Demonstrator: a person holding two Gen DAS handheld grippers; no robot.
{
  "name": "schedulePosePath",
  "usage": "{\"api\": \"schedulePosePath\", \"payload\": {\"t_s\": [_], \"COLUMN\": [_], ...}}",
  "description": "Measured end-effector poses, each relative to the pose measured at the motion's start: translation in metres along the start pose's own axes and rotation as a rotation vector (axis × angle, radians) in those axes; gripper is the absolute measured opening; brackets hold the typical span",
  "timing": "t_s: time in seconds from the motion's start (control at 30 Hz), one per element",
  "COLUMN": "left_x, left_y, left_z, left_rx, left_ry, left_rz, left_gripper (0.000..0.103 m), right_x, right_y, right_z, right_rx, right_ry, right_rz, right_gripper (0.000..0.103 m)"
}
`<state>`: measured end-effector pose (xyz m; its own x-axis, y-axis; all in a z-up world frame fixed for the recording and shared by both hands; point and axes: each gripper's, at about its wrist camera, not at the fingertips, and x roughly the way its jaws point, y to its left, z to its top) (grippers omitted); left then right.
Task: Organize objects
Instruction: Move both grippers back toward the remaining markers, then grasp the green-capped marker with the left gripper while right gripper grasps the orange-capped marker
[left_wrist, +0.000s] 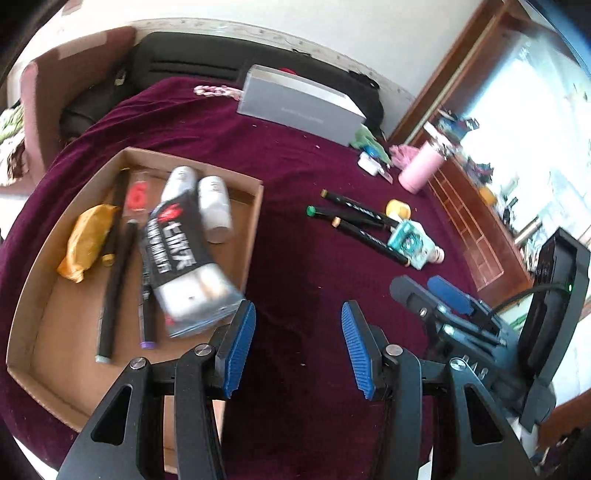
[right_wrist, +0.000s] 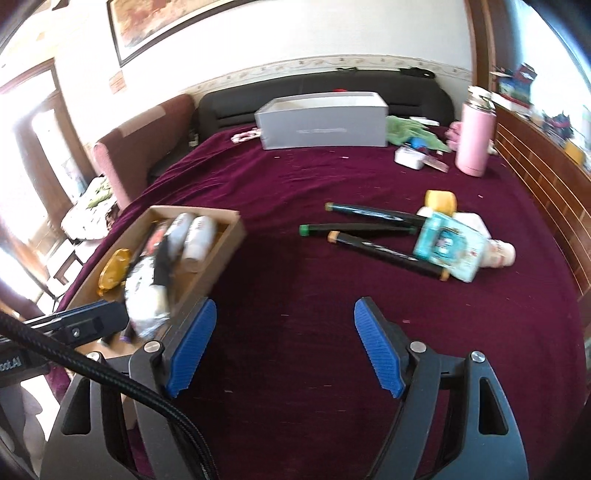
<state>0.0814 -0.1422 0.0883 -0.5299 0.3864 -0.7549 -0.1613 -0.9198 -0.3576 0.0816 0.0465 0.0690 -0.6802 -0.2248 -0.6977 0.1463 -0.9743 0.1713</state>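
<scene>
The cardboard tray (left_wrist: 255, 206) already holds a black-and-white tube (left_wrist: 184, 266), a white bottle (left_wrist: 214, 210), markers and what looks like a yellow packet. Right of the tray, three markers (right_wrist: 373, 232) and a teal carton (right_wrist: 450, 247) remain loose. Left gripper (left_wrist: 297, 347) and right gripper (right_wrist: 284, 343) are spread, empty.

Black gripper (right_wrist: 284, 347) frames, ribbed blue pads (right_wrist: 376, 350), silver screws, braided cable (right_wrist: 122, 384)

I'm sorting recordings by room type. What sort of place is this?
Probably a bedroom at home: a maroon bedspread covers what looks like a bed with a dark padded headboard, and a framed picture hangs on the wall above.
</scene>
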Motion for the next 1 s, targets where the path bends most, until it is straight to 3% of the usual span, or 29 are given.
{"api": "schedulePosePath", "payload": {"t_s": [0.27, 0.47, 0.57, 0.7, 0.87, 1.0], "left_x": [0.022, 0.056, 0.084, 0.129, 0.184, 0.231], "left_y": [-0.031, -0.059, -0.068, -0.078, -0.089, -0.09], "left_z": [0.014, 0.038, 0.056, 0.085, 0.113, 0.117], "left_rx": [0.023, 0.047, 0.048, 0.07, 0.115, 0.116], "left_ry": [0.041, 0.03, 0.039, 0.062, 0.036, 0.108], "left_rz": [-0.055, -0.055, -0.074, -0.083, -0.048, -0.012], "left_gripper": [0.043, 0.043, 0.043, 0.042, 0.042, 0.043], "right_x": [0.0, 0.003, 0.008, 0.011, 0.018, 0.02], "right_y": [-0.087, -0.18, -0.208, -0.235, -0.256, -0.26], "right_z": [0.025, 0.053, 0.054, 0.039, 0.033, 0.033], "right_rx": [0.172, 0.391, 0.454, 0.533, 0.608, 0.607], "right_ry": [-0.036, -0.146, -0.187, -0.232, -0.201, -0.192], "right_rz": [0.036, 0.088, 0.1, 0.139, 0.178, 0.184], "right_gripper": [0.078, 0.08, 0.08, 0.08, 0.08, 0.081]}}
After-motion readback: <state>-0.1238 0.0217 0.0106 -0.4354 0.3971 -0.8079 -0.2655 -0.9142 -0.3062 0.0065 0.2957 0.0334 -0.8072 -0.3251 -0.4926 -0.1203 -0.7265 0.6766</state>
